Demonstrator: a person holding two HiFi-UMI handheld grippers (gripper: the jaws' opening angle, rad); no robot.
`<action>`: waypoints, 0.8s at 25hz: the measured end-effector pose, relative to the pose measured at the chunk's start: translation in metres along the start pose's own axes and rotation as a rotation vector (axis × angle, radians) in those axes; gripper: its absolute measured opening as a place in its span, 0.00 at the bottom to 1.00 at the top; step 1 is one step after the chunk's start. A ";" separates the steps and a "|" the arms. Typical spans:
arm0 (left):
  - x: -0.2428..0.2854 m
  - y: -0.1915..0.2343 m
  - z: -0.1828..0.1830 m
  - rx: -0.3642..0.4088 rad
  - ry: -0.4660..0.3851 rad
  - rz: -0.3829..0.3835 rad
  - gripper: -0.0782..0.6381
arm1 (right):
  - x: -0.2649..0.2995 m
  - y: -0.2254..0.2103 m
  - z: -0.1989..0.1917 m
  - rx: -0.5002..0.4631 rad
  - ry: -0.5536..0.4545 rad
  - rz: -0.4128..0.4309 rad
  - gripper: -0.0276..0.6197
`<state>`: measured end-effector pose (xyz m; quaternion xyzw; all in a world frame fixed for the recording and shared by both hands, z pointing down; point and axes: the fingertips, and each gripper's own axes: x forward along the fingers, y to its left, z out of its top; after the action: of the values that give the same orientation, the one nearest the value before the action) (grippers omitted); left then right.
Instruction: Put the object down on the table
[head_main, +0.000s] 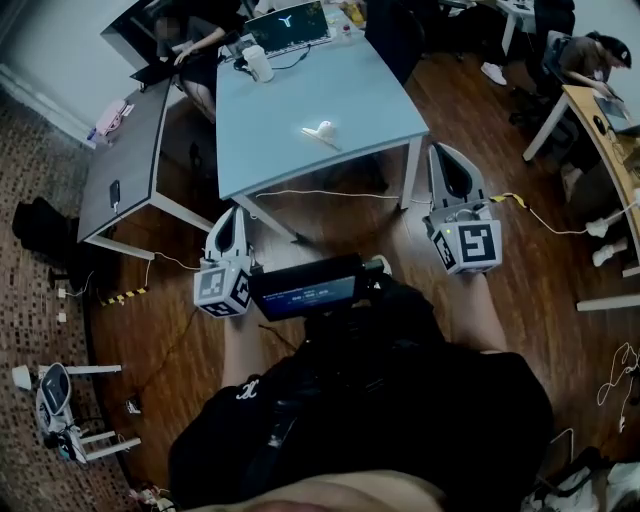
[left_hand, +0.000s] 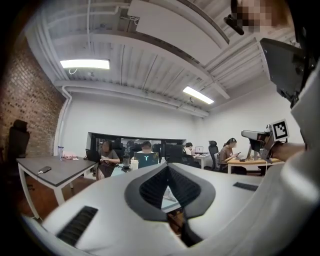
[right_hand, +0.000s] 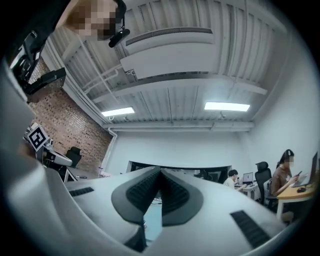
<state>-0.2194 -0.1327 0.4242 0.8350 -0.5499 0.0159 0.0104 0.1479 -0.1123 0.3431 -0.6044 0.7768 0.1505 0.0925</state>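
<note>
A small white object (head_main: 320, 130) lies on the light blue table (head_main: 360, 90), near its front edge. Both grippers are held close to my body, short of the table and over the wooden floor. My left gripper (head_main: 238, 212) is shut, its black pads meeting at the tip with nothing between them. My right gripper (head_main: 447, 150) is also shut and empty, below the table's front right corner. In the left gripper view the left gripper (left_hand: 167, 165) points across the room, jaws together. The right gripper view shows the right gripper (right_hand: 160, 170) the same way, tilted up toward the ceiling.
A laptop (head_main: 290, 25) and a white cup (head_main: 258, 62) stand at the table's far end, where a person sits. A grey table (head_main: 125, 160) stands to the left, a wooden desk (head_main: 600, 130) with another person to the right. Cables (head_main: 540, 215) cross the floor.
</note>
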 end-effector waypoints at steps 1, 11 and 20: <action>-0.016 -0.003 -0.001 0.001 0.005 -0.003 0.09 | -0.018 0.005 0.007 0.002 0.010 -0.008 0.01; -0.108 -0.063 0.009 0.003 -0.002 -0.020 0.09 | -0.132 0.008 0.064 0.009 0.021 -0.027 0.01; -0.110 -0.109 0.010 0.012 0.014 -0.004 0.09 | -0.152 -0.020 0.050 0.068 0.059 0.021 0.00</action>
<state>-0.1629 0.0110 0.4100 0.8360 -0.5481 0.0249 0.0095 0.2036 0.0388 0.3433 -0.5968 0.7903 0.1070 0.0886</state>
